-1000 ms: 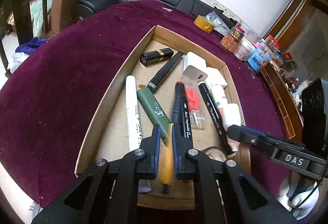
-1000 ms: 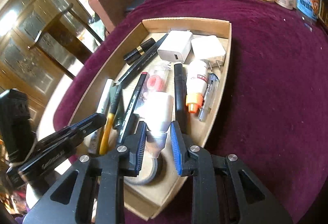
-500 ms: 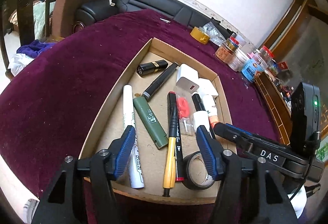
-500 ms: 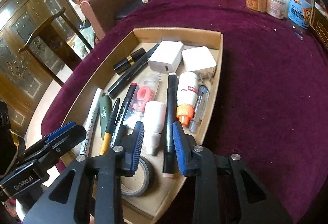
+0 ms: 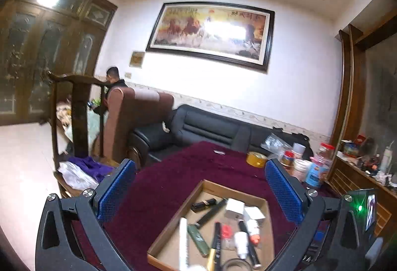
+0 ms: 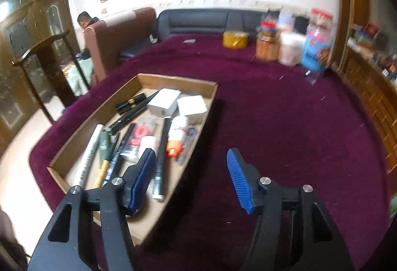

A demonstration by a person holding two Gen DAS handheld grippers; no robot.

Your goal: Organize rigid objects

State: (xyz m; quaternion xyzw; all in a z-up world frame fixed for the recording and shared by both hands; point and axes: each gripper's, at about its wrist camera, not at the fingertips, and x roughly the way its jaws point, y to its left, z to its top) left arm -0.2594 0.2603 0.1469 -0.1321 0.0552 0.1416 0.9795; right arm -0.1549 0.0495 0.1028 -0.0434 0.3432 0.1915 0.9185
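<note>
Maroon velvet cloth (image 6: 273,137) covers the table on which the shallow cardboard tray (image 6: 173,79) sits; my left gripper (image 5: 201,189) hangs above it, pointing almost level toward the far wall, its jaws having just been opening and now spread wide with nothing between the blue pads (image 5: 116,193). My right gripper (image 6: 191,179) tilts down over the tray's near right edge; its jaws have also just been opening, stand apart, and hold nothing, the left pad over the tray and the right pad over bare cloth. Inside the tray, items lie flat and roughly lengthwise: a white marker (image 6: 88,152) along the left wall, a green tube (image 6: 104,140) beside it, a yellow-handled pen (image 6: 101,173), a black pen with a red end (image 6: 124,139), a long black marker (image 6: 162,147), and a white bottle with an orange cap (image 6: 176,135) near the right wall. Two white chargers (image 6: 163,102) rest side by side at the far end, with a black lipstick case (image 6: 130,101) to their left. Beyond the tray, well apart from it, stand a roll of yellow tape (image 6: 235,39) and a cluster of jars (image 6: 292,45). A black sofa (image 5: 206,129) lines the wall, and a person (image 5: 113,77) sits behind a brown armchair (image 5: 136,117). The right view is blurred.
</note>
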